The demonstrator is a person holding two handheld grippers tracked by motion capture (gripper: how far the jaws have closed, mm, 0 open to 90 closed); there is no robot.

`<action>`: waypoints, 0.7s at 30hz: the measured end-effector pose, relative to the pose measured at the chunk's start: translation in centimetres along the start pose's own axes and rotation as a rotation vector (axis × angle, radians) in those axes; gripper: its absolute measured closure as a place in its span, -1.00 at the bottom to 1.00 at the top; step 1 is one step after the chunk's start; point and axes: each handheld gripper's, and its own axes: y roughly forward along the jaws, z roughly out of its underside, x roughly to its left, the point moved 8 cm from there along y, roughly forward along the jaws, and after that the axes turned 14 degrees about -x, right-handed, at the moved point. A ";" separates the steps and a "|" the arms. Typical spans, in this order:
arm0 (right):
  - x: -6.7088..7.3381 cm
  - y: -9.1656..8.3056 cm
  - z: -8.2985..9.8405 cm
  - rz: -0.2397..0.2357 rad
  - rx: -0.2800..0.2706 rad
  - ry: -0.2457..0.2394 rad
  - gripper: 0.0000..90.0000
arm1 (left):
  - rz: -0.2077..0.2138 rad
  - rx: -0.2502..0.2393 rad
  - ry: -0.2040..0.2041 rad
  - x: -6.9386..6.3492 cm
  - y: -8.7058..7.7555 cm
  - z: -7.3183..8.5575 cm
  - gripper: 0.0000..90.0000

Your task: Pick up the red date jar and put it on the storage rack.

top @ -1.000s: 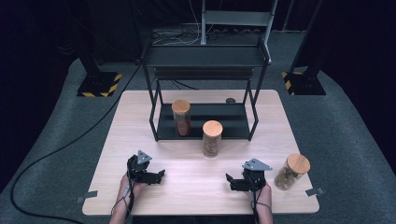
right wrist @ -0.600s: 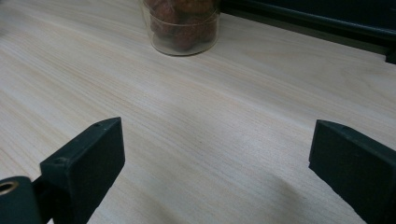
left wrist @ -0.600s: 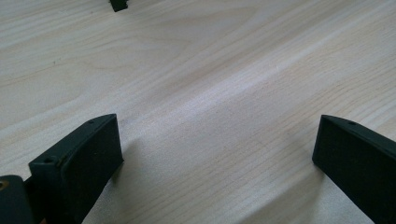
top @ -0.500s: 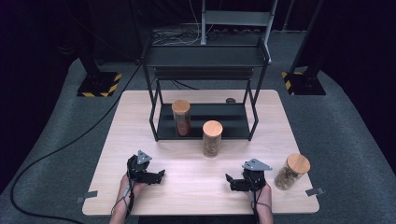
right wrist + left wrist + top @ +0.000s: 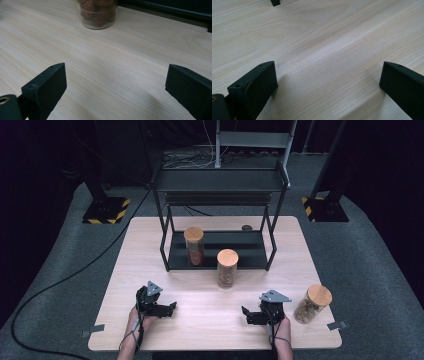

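Both the left tool and right tool rest wide open and empty on the surface, a cork-lidded jar ahead between them.

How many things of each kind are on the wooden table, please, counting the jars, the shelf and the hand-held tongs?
Clear glass jars with round wooden lids: 3 (one on the shelf's lower tier, one in front of the shelf, one at the right edge)
Black metal two-tier shelf: 1
Black two-jaw tongs: 2 (left, right)
Total: 6
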 end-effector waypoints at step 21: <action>0.8 1.0 -0.9 0.001 0.018 -0.059 -1.00 | 0.000 -0.002 0.000 0.0 0.0 0.0 -0.97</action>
